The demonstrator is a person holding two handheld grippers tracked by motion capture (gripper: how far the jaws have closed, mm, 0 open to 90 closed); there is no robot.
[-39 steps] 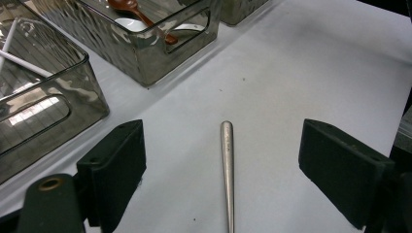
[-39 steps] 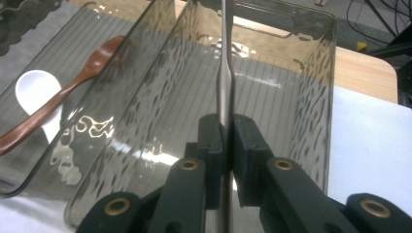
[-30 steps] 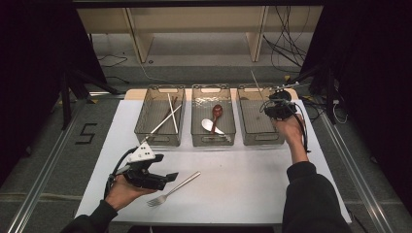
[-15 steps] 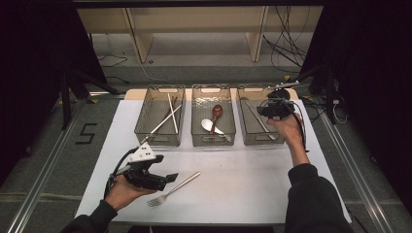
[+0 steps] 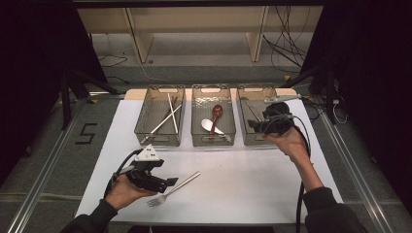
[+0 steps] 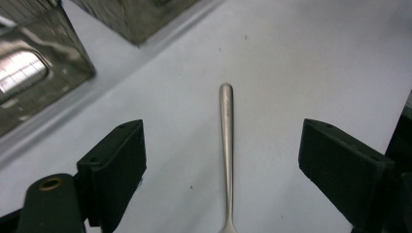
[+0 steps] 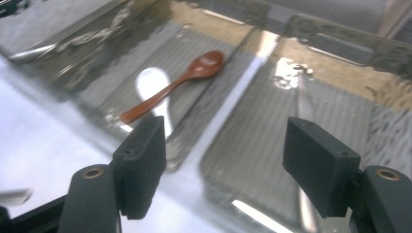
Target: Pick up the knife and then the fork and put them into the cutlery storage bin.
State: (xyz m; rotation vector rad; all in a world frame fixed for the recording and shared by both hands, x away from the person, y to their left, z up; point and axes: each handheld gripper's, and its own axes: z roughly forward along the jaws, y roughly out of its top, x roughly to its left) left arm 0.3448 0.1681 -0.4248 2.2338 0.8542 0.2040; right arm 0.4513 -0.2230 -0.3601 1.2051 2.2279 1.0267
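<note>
A metal fork (image 5: 175, 188) lies on the white table near the front, its handle pointing away to the right. My left gripper (image 5: 171, 182) rests beside it, open, and the fork handle (image 6: 226, 145) runs between the jaws without touching either. My right gripper (image 5: 252, 125) hovers over the right clear bin (image 5: 256, 89). Its jaws have just been opening and stand open, with nothing between them (image 7: 223, 160). A thin metal utensil (image 5: 252, 110) lies on that bin's floor.
Three clear bins stand in a row at the back of the table. The left bin (image 5: 160, 89) holds chopsticks (image 5: 167, 116). In the middle bin (image 5: 211, 89) lie a red spoon (image 7: 180, 83) and a white spoon (image 7: 154, 87). Cables trail at the right.
My right gripper opened, left the thin utensil in the right bin and drew back toward the bin's near side. The left gripper and the fork stayed put.
</note>
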